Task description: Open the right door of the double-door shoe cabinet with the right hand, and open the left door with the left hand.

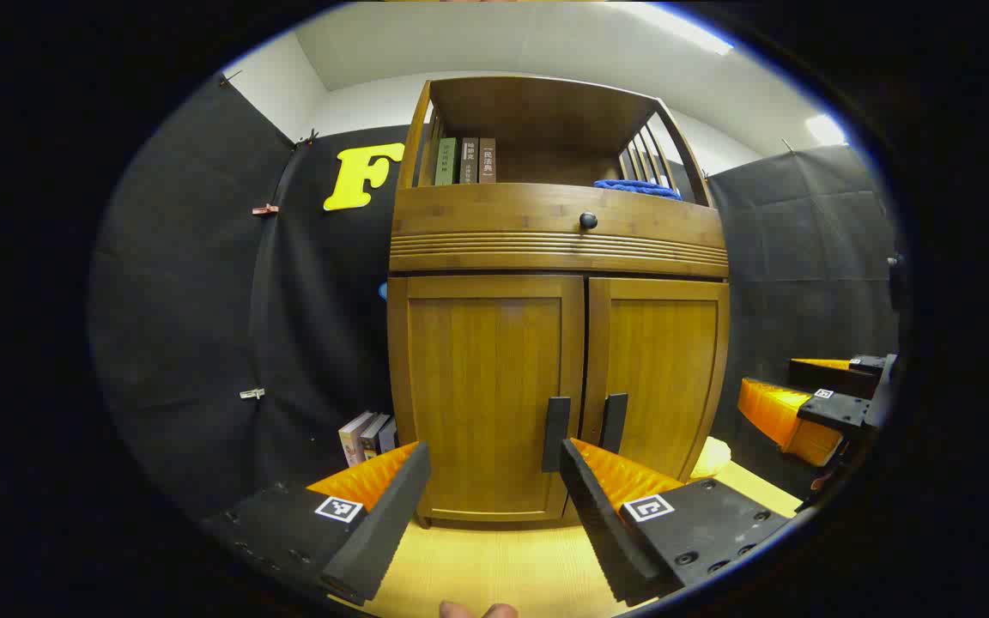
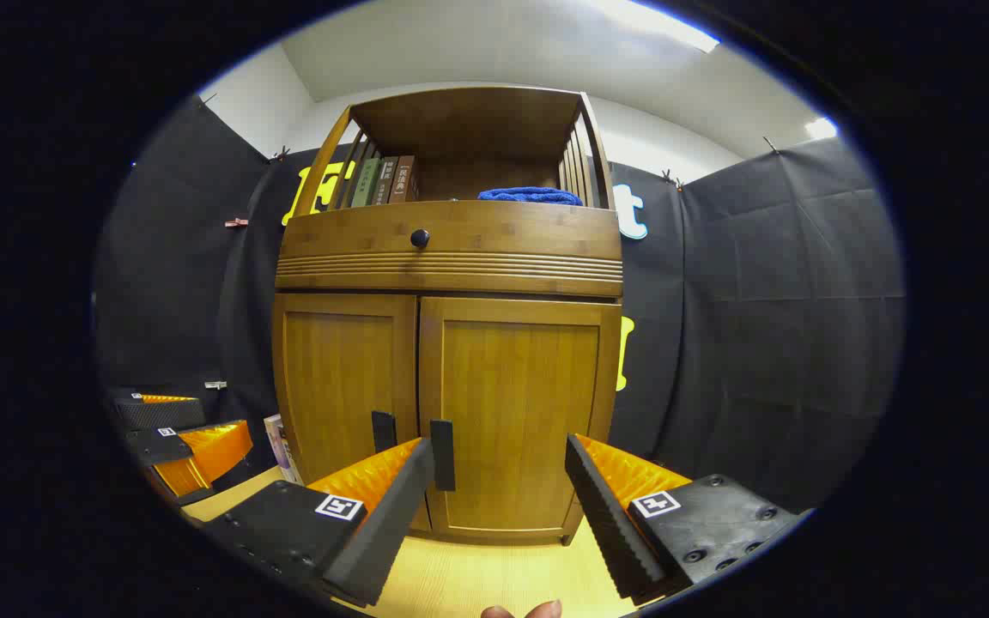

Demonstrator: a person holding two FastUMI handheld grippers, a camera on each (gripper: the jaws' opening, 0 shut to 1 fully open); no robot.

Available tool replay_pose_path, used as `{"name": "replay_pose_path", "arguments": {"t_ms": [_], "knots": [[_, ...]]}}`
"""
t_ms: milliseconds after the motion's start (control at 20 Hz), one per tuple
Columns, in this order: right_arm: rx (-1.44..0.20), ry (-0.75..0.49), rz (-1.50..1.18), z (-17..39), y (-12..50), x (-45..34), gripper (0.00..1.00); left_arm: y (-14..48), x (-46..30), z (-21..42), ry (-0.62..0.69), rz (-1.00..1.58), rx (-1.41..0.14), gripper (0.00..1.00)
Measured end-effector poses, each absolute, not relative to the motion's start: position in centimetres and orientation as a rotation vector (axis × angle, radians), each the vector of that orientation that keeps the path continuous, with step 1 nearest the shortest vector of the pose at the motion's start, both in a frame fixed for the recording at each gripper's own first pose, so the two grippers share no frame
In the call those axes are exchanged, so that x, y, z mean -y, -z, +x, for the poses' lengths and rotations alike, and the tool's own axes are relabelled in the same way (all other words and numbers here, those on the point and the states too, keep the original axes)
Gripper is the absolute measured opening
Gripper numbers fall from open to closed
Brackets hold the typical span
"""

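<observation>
The honey-brown wooden double-door shoe cabinet (image 2: 447,343) stands straight ahead of both grippers, its two doors closed and meeting at a centre seam. In the right gripper view, the right gripper (image 2: 499,498) has its jaws spread wide and empty; the right door's dark upright bar handle (image 2: 442,455) sits at about 11 o'clock from the gap between them, just beside the tip of the left-hand finger, with its long axis vertical. So the judgement is that this gripper needs a small shift toward 9 o'clock and forward before the jaws can close across the bar. In the left gripper view, the left gripper (image 1: 494,502) is likewise open and holds nothing, and the left door's dark upright bar handle (image 1: 555,433) lies at about 1 o'clock, near the right-hand finger. The right door is nearer the right gripper, as the task wants. Nothing stands between jaws and handles. A blue folded cloth (image 2: 530,196) and a row of books (image 2: 385,180) rest on the open top shelf, well clear, and the cabinet stands on a pale yellow wooden floor (image 2: 460,584).
</observation>
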State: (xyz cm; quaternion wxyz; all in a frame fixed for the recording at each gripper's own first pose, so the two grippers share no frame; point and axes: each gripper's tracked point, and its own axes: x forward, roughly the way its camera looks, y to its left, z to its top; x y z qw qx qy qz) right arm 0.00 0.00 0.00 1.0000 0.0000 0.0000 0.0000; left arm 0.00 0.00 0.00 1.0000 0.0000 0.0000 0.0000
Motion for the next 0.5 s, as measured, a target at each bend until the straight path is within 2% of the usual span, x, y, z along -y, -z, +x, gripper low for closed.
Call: {"name": "replay_pose_path", "arguments": {"t_ms": [500], "knots": [[0.006,-0.009,-0.009,-0.17,-0.16,-0.14,0.98,-0.03,0.01,0.11,0.000,-0.002,0.004,0.94]]}}
